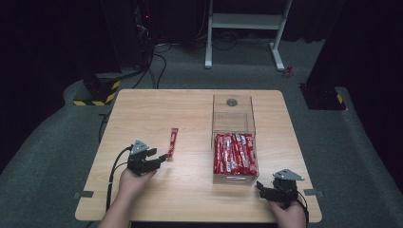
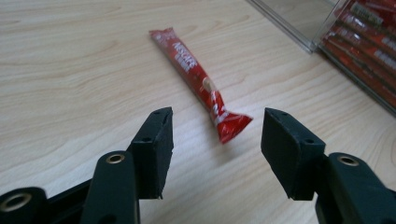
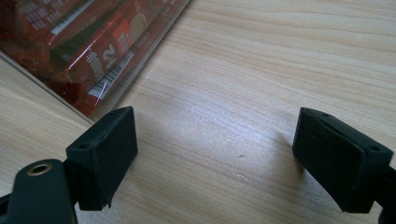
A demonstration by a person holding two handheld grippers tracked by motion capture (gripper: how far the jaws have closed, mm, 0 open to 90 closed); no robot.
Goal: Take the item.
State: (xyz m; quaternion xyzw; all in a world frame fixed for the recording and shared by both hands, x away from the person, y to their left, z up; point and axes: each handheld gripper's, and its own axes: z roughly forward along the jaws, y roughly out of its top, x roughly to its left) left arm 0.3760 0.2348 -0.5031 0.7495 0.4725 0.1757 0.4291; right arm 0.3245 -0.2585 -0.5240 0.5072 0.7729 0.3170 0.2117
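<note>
Left gripper view: red sachet [image 2: 201, 84] between jaws.

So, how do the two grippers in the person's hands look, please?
Both are black, each with two blocky jaws. The left gripper and the right gripper each carry a grey three-cornered plate on top. A black cable trails from the left one. In the gripper views, the arms behind the jaws show round metal-ringed holes. The forearms are bare, with no sleeves in sight.
</note>
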